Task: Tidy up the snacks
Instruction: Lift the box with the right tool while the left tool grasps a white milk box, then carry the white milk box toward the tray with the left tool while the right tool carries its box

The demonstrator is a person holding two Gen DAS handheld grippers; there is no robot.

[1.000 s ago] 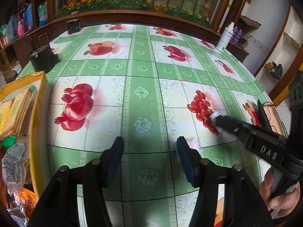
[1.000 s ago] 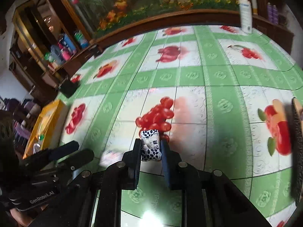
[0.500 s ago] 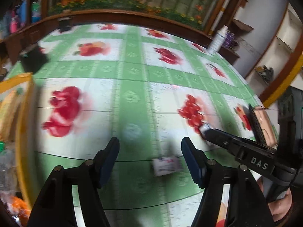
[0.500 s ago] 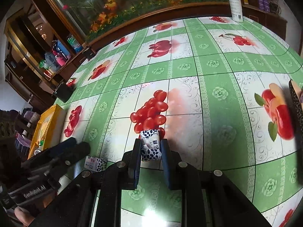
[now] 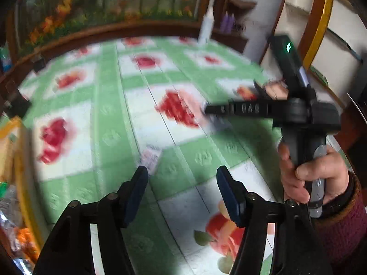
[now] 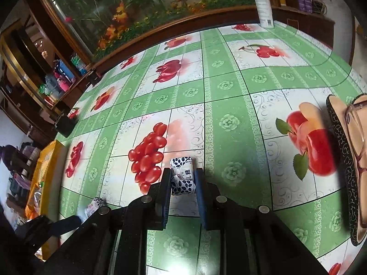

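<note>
**Two candies, two grippers**

Our right gripper [image 6: 182, 178] clamps one candy [image 6: 182, 176] above the table [image 6: 229, 105]. Our left gripper [image 5: 180, 183], jaws wide, should centre over the second candy [image 5: 150, 158] lying just ahead, then close squarely.

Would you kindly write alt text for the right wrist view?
The right gripper is shut on a blue-and-white patterned wrapped candy above a green fruit-print tablecloth. A second wrapped candy lies at lower left, near the yellow snack box.
</note>
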